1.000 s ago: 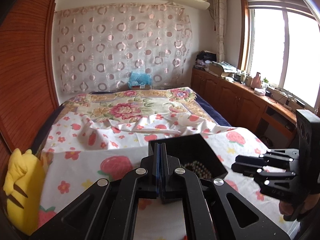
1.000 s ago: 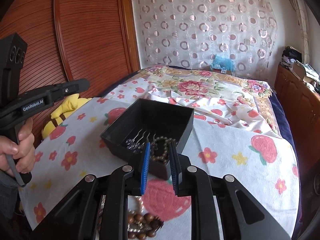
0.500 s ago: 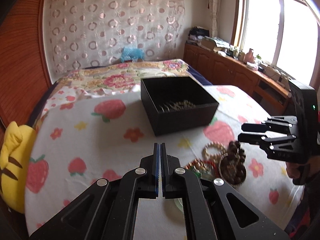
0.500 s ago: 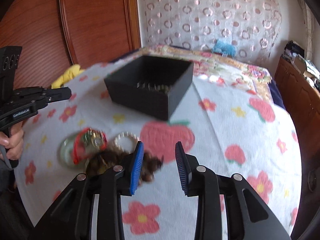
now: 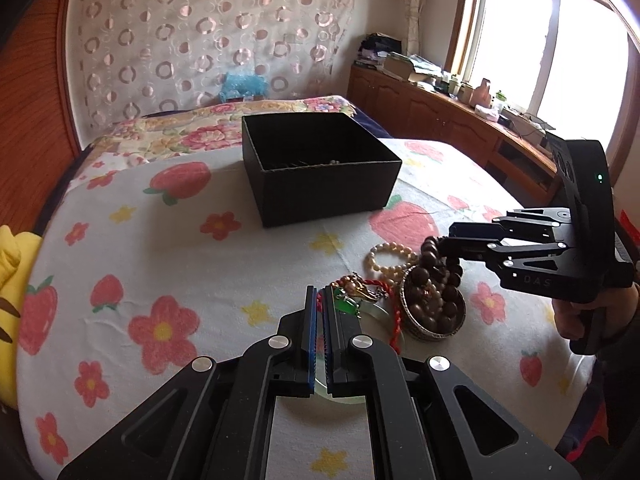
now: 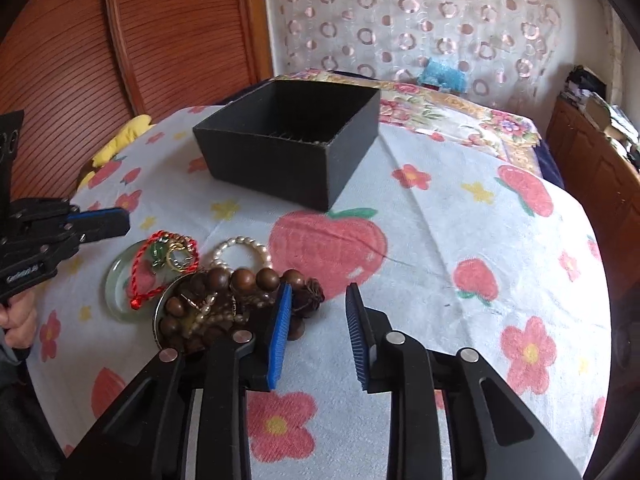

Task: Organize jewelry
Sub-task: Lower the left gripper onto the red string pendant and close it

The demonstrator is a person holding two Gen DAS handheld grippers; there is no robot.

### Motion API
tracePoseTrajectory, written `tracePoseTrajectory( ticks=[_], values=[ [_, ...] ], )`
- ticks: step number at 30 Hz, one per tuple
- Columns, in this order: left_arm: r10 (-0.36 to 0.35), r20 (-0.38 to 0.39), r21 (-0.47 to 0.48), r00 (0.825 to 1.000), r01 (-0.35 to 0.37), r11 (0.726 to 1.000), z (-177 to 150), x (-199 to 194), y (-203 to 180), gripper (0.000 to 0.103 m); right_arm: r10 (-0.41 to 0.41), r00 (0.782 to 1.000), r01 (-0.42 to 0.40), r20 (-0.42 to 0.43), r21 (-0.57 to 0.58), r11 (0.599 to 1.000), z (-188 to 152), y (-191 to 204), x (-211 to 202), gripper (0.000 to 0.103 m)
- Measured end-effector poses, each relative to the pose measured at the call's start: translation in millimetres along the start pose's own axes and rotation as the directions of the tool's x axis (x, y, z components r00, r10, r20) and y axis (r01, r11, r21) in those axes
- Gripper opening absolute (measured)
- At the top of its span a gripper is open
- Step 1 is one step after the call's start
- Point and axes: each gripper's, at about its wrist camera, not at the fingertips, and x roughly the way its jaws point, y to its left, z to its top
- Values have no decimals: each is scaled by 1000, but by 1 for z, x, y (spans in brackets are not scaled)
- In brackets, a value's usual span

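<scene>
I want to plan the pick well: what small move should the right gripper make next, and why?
Probably shift the right gripper a little to its left, then close. Its jaws stand open, and the strand of brown wooden beads lies mostly at the left finger's outer side; mainly the flowered cloth shows in the gap. The open black box waits beyond.

Both tools now down from the black box (image 6: 296, 148), right tool (image 6: 318, 320) wider apart beside the wooden beads (image 6: 240, 280).
</scene>
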Motion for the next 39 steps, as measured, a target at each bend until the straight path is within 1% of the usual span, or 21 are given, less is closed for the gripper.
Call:
tracePoseTrajectory(
  ticks=[2,5,10,12,16,23,27,31,33,35,39],
  values=[
    [-9,-9,-2,1000,9,1000,0,2,-2,3,-3,1000,3,9,5,1000,-1,0,1,29],
    [-10,-15,1,1000,10,1000,2,5,-6,17,9,1000,-9,18,22,1000,-3,-3,3,29],
    [-22,-50,-16,999,21,1000,5,16,-7,17,7,1000,-8,19,24,1000,-3,-5,2,29],
    [-21,-61,-32,998,19,999,7,21,-5,17,1,1000,-1,20,19,1000,-3,-5,1,29],
    [-44,-67,-75,997,39,996,9,24,-2,17,-17,1000,16,25,11,1000,-4,-3,0,29],
    [-35,-51,-96,998,30,995,10,17,1,17,-18,999,18,26,20,1000,-4,-3,0,29],
    [-25,-77,-88,997,19,996,10,22,3,17,-17,1000,16,24,28,999,-4,-5,0,29],
    [-35,-87,-86,996,28,996,14,26,2,17,-25,999,24,25,21,999,-4,-6,0,29],
    [-39,-95,-84,995,31,996,15,28,1,15,-26,999,25,25,20,999,-4,-5,1,29],
    [-35,-107,-85,994,26,996,14,32,2,6,-26,999,25,25,20,999,-4,-5,1,29],
    [-44,-98,-84,994,36,996,14,31,4,1,-28,999,28,26,19,999,-4,-5,1,29]
  ],
)
